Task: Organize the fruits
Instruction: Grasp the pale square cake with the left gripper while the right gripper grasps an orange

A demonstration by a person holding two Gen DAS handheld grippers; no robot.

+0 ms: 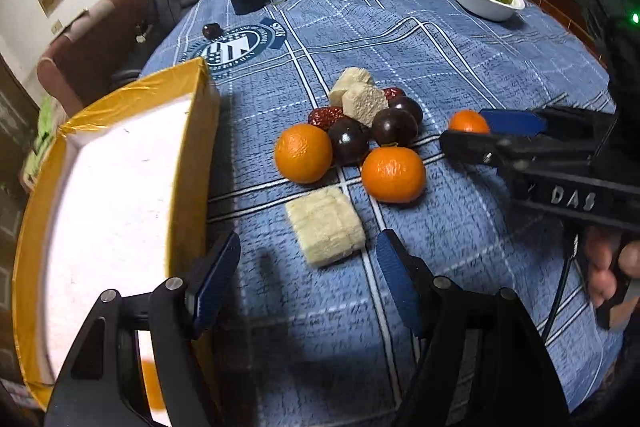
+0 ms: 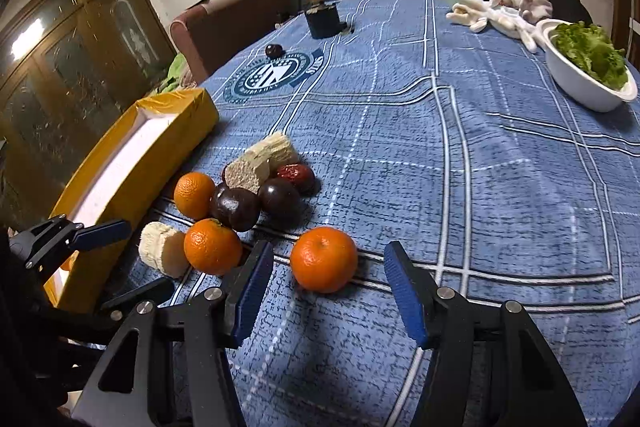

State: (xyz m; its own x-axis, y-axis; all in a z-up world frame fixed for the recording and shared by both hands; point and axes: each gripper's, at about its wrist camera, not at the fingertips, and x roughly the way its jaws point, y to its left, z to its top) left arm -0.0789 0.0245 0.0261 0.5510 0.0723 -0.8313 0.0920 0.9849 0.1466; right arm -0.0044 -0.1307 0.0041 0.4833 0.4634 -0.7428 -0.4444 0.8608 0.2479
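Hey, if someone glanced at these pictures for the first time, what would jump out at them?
Probably the bright oranges: one lone orange sits between the open fingers of the right hand-held gripper, apart from the pile of oranges, dark plums and pale blocks. Next, the yellow box with its white inside, at the blue tablecloth's left edge.

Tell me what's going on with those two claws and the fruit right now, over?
Both jaws open, empty. Right gripper lined up on lone orange. Left gripper near cake block. Yellow box alongside, path clear.
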